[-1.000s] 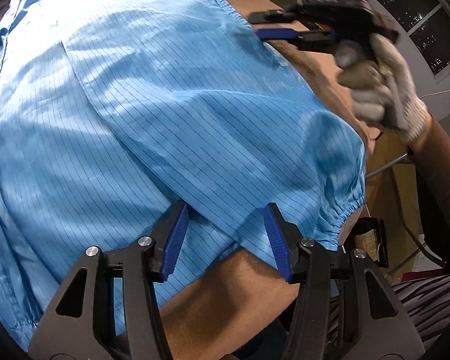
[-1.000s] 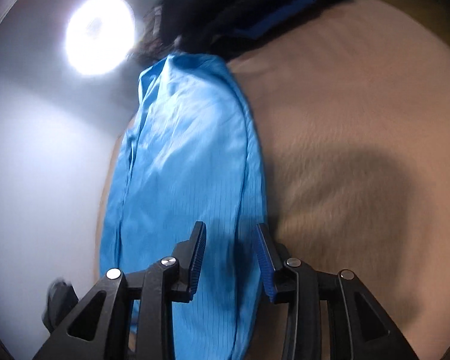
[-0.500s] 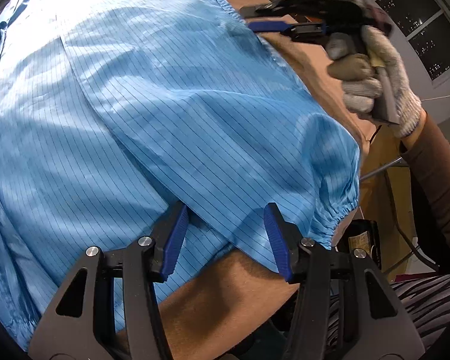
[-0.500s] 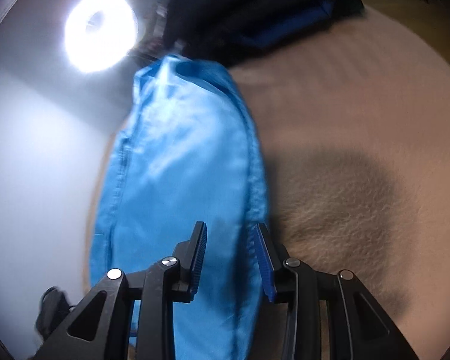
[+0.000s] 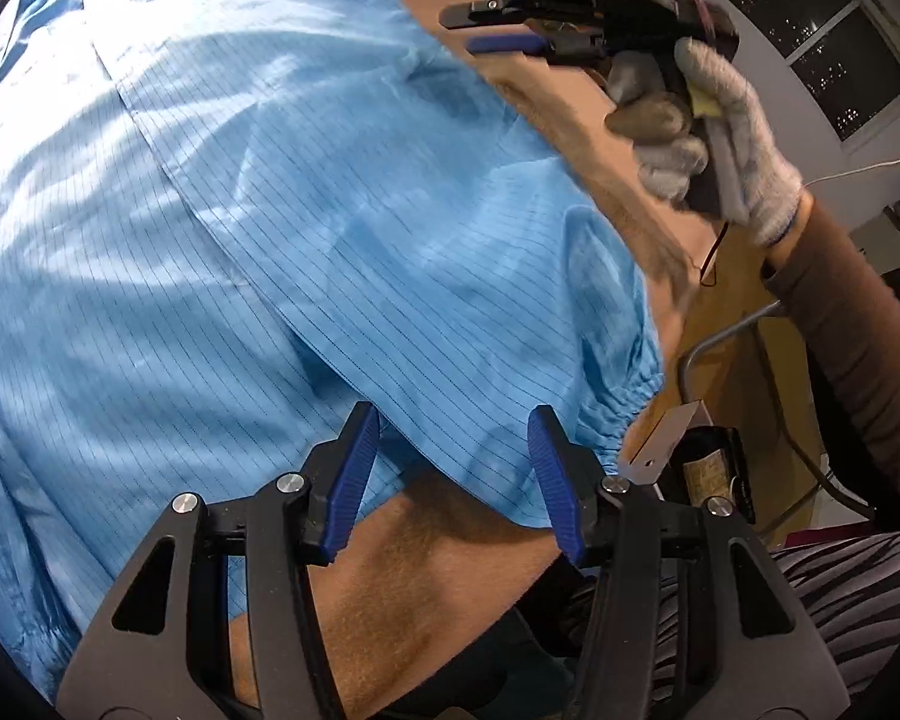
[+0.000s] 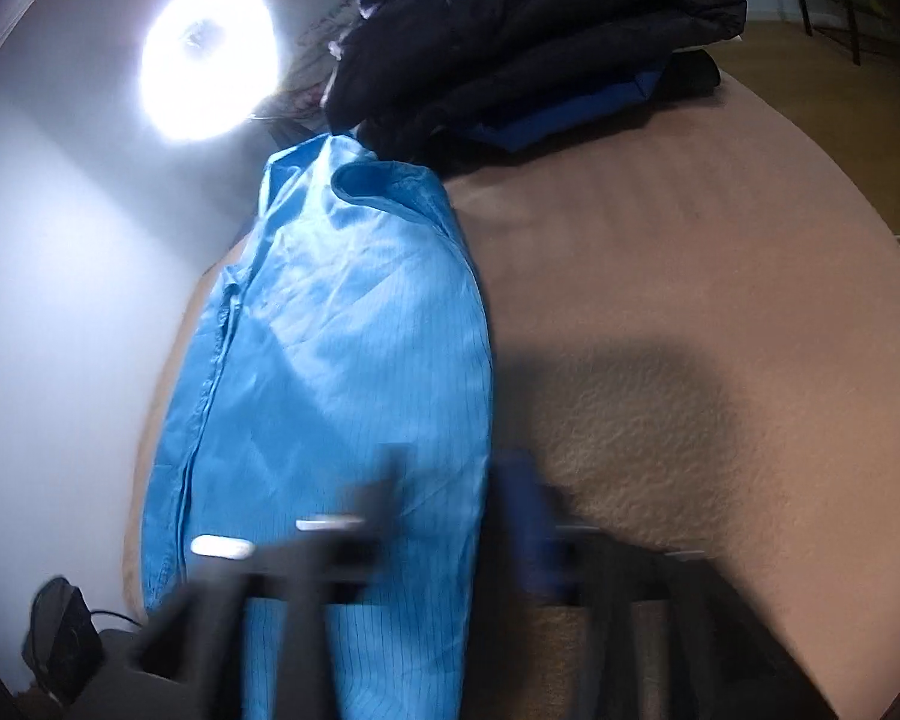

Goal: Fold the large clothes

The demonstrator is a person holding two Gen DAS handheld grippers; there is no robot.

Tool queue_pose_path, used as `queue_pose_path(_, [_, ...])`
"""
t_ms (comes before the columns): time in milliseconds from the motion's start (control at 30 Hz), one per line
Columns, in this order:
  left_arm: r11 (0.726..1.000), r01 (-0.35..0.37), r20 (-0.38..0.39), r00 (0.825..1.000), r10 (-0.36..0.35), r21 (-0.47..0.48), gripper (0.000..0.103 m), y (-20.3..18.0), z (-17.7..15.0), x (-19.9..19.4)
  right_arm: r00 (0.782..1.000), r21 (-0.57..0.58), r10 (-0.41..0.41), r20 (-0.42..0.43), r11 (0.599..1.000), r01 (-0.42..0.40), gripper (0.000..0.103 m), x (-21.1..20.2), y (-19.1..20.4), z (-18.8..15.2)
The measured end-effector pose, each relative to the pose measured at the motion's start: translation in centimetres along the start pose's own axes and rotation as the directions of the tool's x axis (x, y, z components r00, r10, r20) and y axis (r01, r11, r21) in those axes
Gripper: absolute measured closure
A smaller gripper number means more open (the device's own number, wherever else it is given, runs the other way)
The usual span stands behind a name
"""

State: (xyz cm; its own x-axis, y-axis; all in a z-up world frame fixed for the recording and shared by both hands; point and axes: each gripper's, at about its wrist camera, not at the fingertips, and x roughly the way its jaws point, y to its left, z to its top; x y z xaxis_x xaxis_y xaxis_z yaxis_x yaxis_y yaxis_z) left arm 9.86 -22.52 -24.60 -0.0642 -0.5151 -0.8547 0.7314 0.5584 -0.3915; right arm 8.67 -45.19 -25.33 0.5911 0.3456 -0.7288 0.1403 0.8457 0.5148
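A light blue pinstriped garment (image 5: pixel 258 228) lies spread on the brown blanket (image 5: pixel 450 570). One sleeve is folded across it, with the elastic cuff (image 5: pixel 624 408) at the near right. My left gripper (image 5: pixel 457 474) hovers open over the sleeve's lower edge, and its pads do not press the cloth. In the left wrist view a gloved hand (image 5: pixel 720 132) holds my right gripper (image 5: pixel 486 30) over the garment's far right edge. Seen from the right wrist, the garment (image 6: pixel 342 360) is a long folded strip. The blurred right gripper (image 6: pixel 450 498) straddles its right edge with jaws opening, clear of the cloth.
A pile of folded dark clothes (image 6: pixel 528 42) with a blue layer sits at the blanket's far end. A bright lamp (image 6: pixel 207 57) glares at the wall. Bare blanket (image 6: pixel 720 300) stretches right of the garment. A metal bar (image 5: pixel 720 336) and a dark window (image 5: pixel 822 42) lie beyond the near right edge.
The right gripper's jaws have spread wider apart and it has lifted slightly off the garment's edge. The left gripper and the sleeve have stayed put.
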Motion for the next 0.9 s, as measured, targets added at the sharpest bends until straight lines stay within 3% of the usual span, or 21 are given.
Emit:
queue_pose_path(100, [1.000,0.000,0.051,0.999,0.001,-0.021,0.051,0.5,0.3,-1.3,0.999,0.023,0.043,-0.016,0.999,-0.043,0.048,0.6,-0.9,-0.8])
queue_pose_path(200, [0.997,-0.006,0.076,0.997,0.012,-0.071,0.051,1.7,0.9,-1.6,0.997,0.028,0.050,-0.061,0.998,-0.049,0.049,1.9,-1.1,-2.0])
queue_pose_path(300, [0.996,-0.083,0.033,0.996,0.084,-0.033,0.051,1.7,0.9,-0.1,0.987,0.059,0.149,-0.050,0.987,-0.146,0.050,2.1,-1.1,-2.8])
queue_pose_path(367, [0.993,-0.112,-0.033,0.993,0.111,-0.023,0.051,1.7,0.7,1.5,0.981,0.068,0.183,-0.065,0.982,-0.179,0.062,2.4,-0.8,-3.4])
queue_pose_path(400, [0.992,-0.123,-0.032,0.992,0.122,-0.014,0.051,1.6,0.6,1.7,0.982,0.063,0.173,-0.077,0.984,-0.169,0.081,2.6,-0.6,-3.6])
queue_pose_path(467, [0.992,-0.125,-0.020,0.992,0.124,-0.001,0.051,1.2,0.9,1.1,0.983,0.052,0.142,-0.113,0.989,-0.136,0.100,3.3,0.2,-4.0])
queue_pose_path(567, [0.995,-0.095,0.033,0.995,0.096,-0.044,0.051,1.5,1.3,-1.0,0.992,0.042,0.062,-0.106,0.997,-0.057,0.103,2.8,1.5,-3.8])
queue_pose_path(700, [0.991,-0.090,0.139,0.985,0.103,-0.096,0.051,2.9,1.1,-5.3,0.996,-0.024,-0.027,-0.081,0.999,0.025,0.103,1.1,4.4,-3.2])
queue_pose_path(900, [0.969,-0.068,0.288,0.948,0.137,-0.236,0.051,7.7,-0.1,-11.7,0.984,-0.162,-0.161,-0.076,0.976,0.147,0.103,0.4,10.4,-1.7])
